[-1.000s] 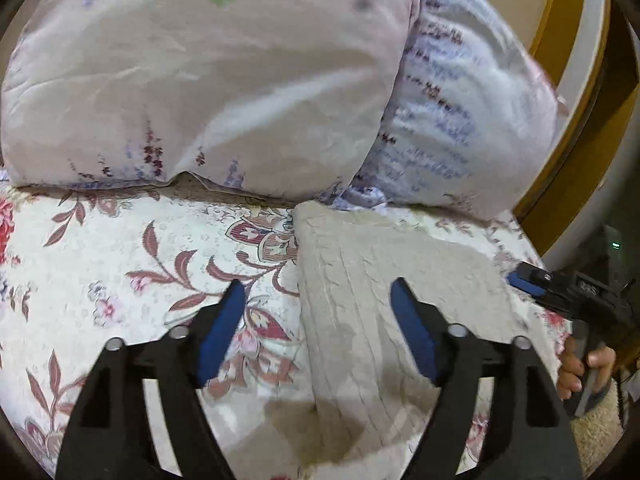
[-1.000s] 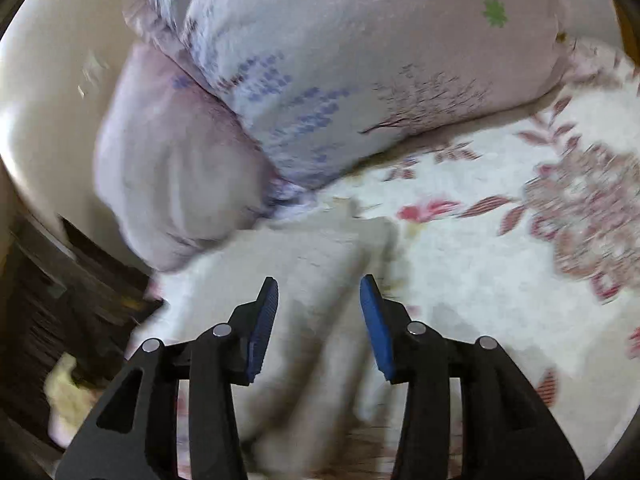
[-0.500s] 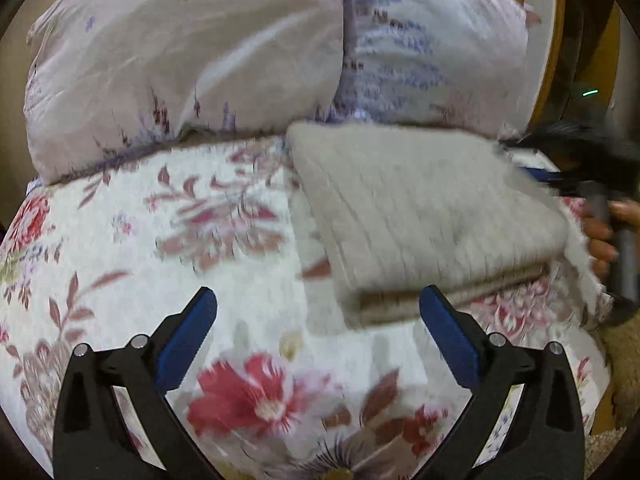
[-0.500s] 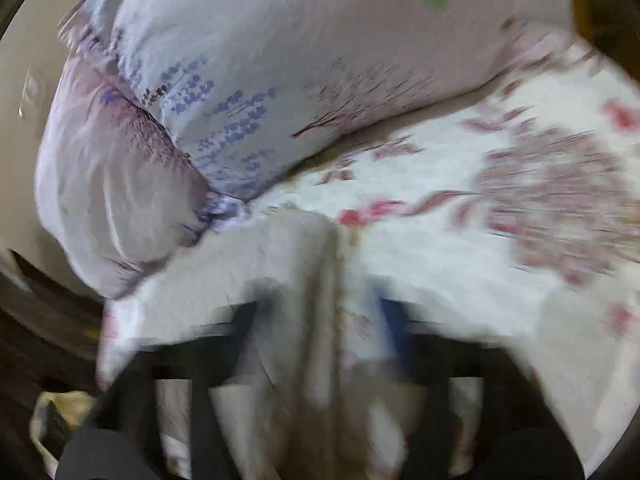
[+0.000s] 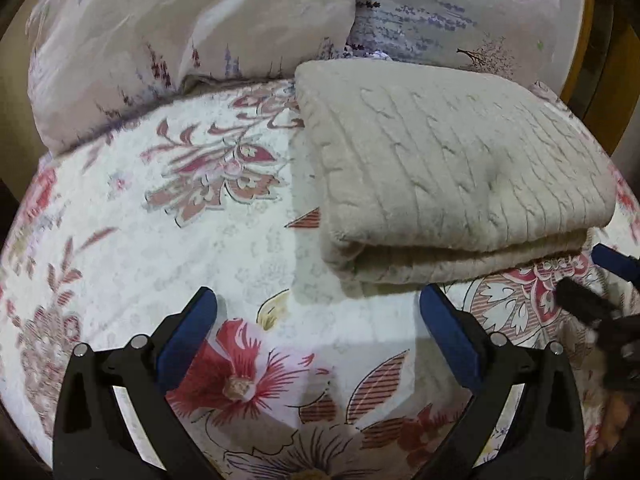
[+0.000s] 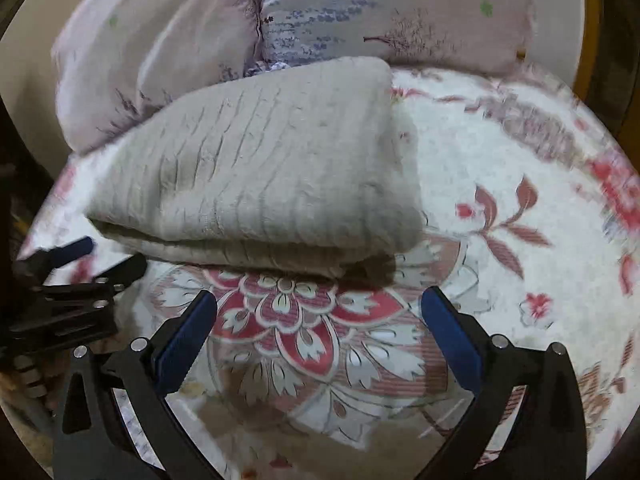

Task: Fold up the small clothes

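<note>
**Folded sweater lying ahead of both tools, nothing gripped**

- Knit sweater (image 5: 448, 168) is sitting on the bed (image 5: 248, 248) as a thick folded rectangle, layers stacked, its far edge touching the pillows (image 5: 192, 28) at the head of the bed.
- Left tool (image 5: 318, 334) is hovering over the flowered bedcover, jaws spread wide and empty. The sweater is lying ahead of it and off to its right; the folded near edge is sitting just beyond the tool's right fingertip.
- Right tool (image 6: 318, 334) is likewise released, jaws wide, nothing between them. From here the sweater (image 6: 272, 160) is lying straight ahead and slightly left, its near edge just past the fingertips.
- The left wrist view is showing the right tool (image 5: 600, 300) at the sweater's near right corner; the right wrist view is showing the left tool (image 6: 76, 280) low at the left edge of the picture, by the corner of the bundle nearest it.
- Long axis: the bundle is running roughly side to side across both views, the layered edge facing the tools and the rounded fold on the sweater's left side as seen from the left wrist.
- Judgement: the fold is looking finished or nearly so. The right tool is sitting more squarely in front of the near edge, so it seems the better placed for any further pinch; the left would be needing to shift rightward first.
- Risk, as a guess: a thick, soft knit is liable to spring open if only one layer is being caught.
</note>
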Demonstrator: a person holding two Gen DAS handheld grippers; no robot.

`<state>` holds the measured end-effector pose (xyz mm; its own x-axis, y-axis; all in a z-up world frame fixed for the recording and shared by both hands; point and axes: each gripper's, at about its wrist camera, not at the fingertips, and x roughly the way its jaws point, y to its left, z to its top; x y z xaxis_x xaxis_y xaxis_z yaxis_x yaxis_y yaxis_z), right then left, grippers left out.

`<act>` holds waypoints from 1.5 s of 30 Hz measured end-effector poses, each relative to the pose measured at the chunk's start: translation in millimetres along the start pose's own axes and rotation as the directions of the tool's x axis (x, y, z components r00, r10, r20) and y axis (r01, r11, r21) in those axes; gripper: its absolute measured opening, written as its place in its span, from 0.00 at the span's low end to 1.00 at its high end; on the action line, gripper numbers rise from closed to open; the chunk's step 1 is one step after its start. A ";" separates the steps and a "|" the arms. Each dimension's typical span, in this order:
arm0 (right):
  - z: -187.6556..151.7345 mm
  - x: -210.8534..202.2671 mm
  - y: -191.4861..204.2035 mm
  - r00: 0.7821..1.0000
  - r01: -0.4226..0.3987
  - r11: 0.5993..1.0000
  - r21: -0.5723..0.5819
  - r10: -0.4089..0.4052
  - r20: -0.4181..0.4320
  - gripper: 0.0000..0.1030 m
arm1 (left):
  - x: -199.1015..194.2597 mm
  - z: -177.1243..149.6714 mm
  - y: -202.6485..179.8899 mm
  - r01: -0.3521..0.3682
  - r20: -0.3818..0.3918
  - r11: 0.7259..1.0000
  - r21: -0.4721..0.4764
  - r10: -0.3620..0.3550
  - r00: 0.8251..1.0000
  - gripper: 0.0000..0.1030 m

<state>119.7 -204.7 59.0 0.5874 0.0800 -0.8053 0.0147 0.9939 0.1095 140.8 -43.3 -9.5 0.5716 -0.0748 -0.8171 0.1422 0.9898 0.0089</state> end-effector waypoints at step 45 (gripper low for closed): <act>0.9 11.0 14.1 0.995 0.087 0.994 -0.061 -0.089 -0.033 0.99 | 0.4 -0.6 1.4 -0.001 -0.001 1.000 0.004 0.001 1.000 0.98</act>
<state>127.2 -189.9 52.2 0.5571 -0.0068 -0.8304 0.0166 0.9999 0.0030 140.7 -41.9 -10.1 0.5710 -0.0739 -0.8176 0.1447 0.9894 0.0116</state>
